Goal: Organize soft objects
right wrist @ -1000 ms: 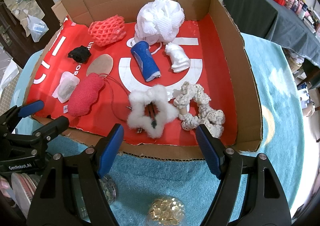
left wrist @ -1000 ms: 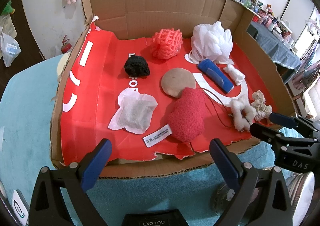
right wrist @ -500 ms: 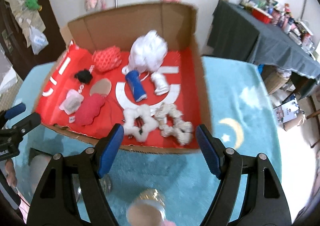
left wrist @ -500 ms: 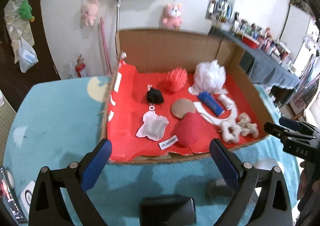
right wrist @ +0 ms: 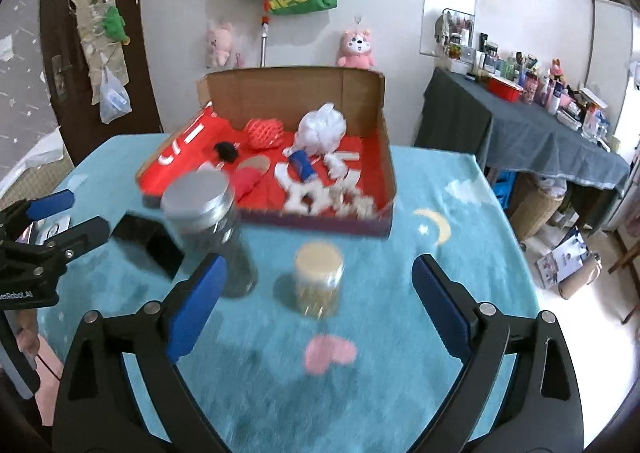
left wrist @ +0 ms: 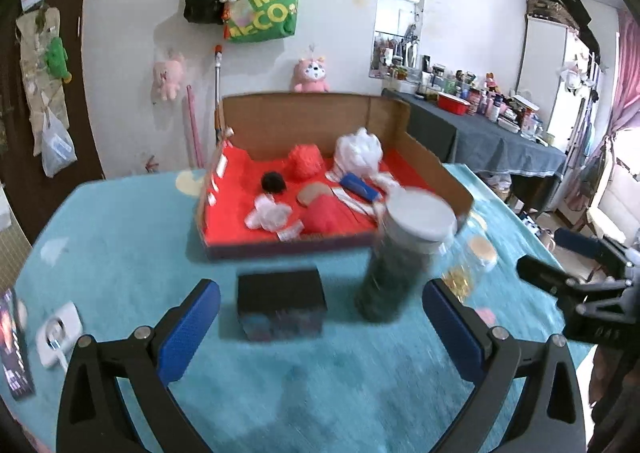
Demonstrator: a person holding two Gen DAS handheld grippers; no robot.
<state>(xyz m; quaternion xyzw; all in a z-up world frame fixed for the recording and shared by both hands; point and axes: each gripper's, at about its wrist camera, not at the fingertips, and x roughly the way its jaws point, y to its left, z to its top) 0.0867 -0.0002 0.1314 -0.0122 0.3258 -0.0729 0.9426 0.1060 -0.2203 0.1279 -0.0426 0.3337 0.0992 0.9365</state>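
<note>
Nearest the viewer, in front of the cardboard box, the left gripper and right gripper hang over the teal cloth, fingers spread wide, holding nothing. Between them and the box stand a black case, a grey-lidded jar and a small gold-filled jar. Inside the box, on its red lining, lie the soft objects: red sponge, white star scrunchie, blue roll, white mesh puff.

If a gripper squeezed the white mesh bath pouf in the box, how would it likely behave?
The white mesh bath pouf looks puffy and loosely gathered, so it would probably compress easily. Likely light for its bulk. Its ruffled netting may snag or slip partly free of the fingers.
</note>
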